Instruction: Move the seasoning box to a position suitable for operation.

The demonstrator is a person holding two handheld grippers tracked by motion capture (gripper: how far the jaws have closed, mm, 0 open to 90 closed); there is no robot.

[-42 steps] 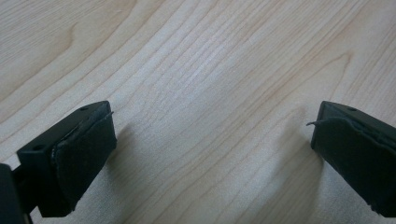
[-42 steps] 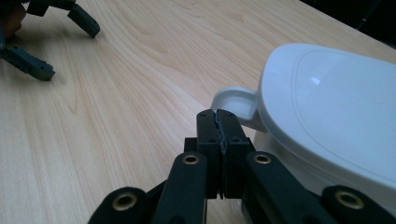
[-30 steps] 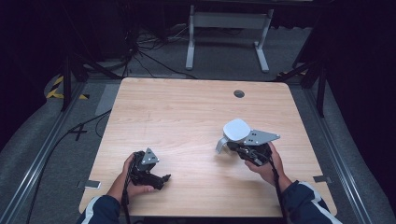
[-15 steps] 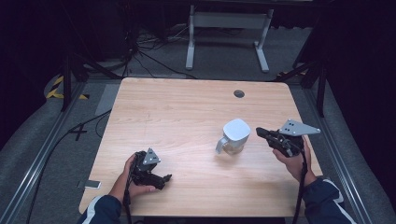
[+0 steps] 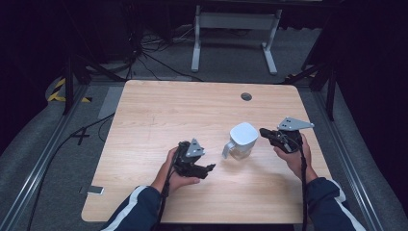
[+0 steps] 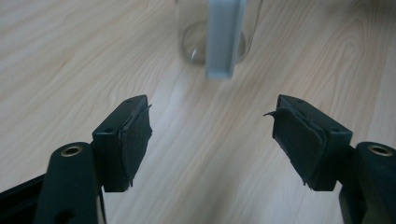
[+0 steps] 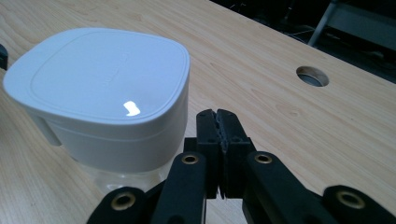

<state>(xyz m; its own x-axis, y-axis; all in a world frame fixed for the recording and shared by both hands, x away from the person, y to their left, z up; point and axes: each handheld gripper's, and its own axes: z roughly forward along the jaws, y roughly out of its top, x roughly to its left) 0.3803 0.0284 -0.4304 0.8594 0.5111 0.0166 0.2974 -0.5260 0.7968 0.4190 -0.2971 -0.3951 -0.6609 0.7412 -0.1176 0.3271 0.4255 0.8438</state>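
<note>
A clear jug with a white lid is seen upright on the wooden table, between the two grippers; its white handle is turned toward the left gripper. The jaws of the left gripper have just been closing, yet a wide gap is kept between them and nothing is held there; the handle is near, not touched. The right gripper is held just beside the lid; its jaws are pressed together with nothing between.

Bright overhead light on the table, dark surroundings, slight blur.
</note>
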